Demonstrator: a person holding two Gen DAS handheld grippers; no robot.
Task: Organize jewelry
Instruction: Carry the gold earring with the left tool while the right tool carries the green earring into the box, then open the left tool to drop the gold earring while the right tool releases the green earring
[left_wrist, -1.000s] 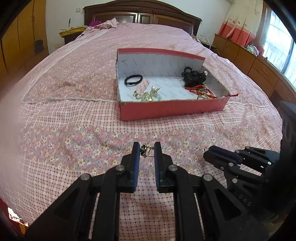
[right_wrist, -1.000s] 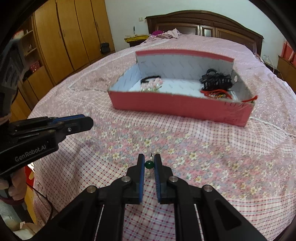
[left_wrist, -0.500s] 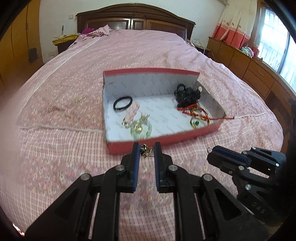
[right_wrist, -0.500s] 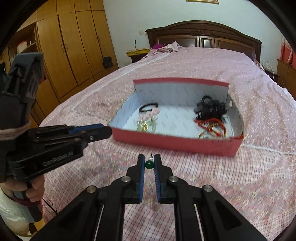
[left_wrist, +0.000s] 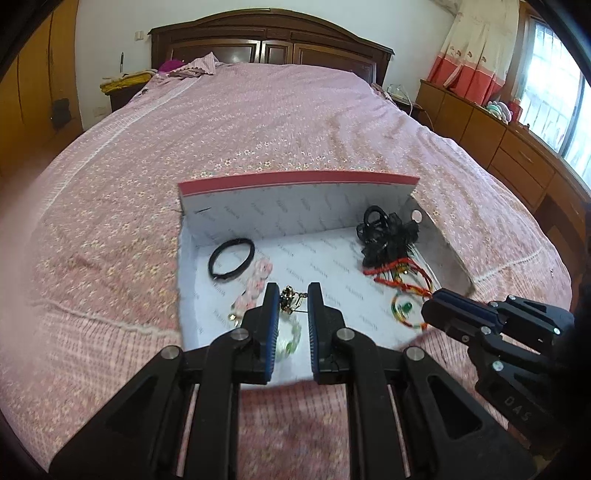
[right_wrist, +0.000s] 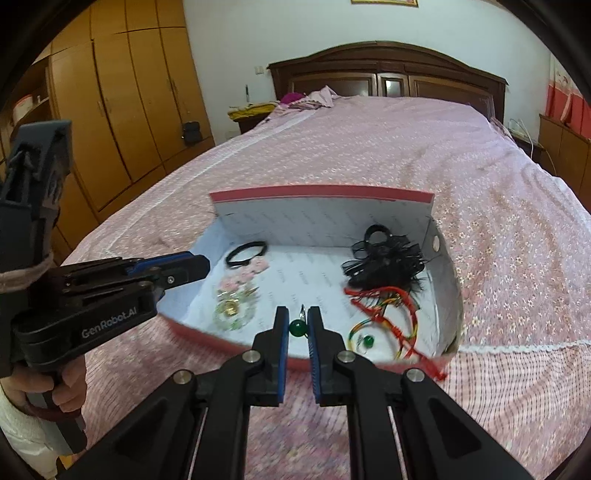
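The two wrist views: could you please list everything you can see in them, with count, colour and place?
bed: one, pink floral cover, under everything
box: one, red outside, white inside, on the bed
hair tie: one, black, box's far left
pink flower piece: one, beside the hair tie
black hair accessories: a pile, box's far right
red and green cords: a tangle, box's near right
green bead: one, in the right gripper
gold ornament: one, in the left gripper
wardrobe: one, brown, left wall
headboard: one, dark wood
left gripper: black, shut, over the box
right gripper: black, shut, over the box's near edge
hand: one, holding the left gripper's handle
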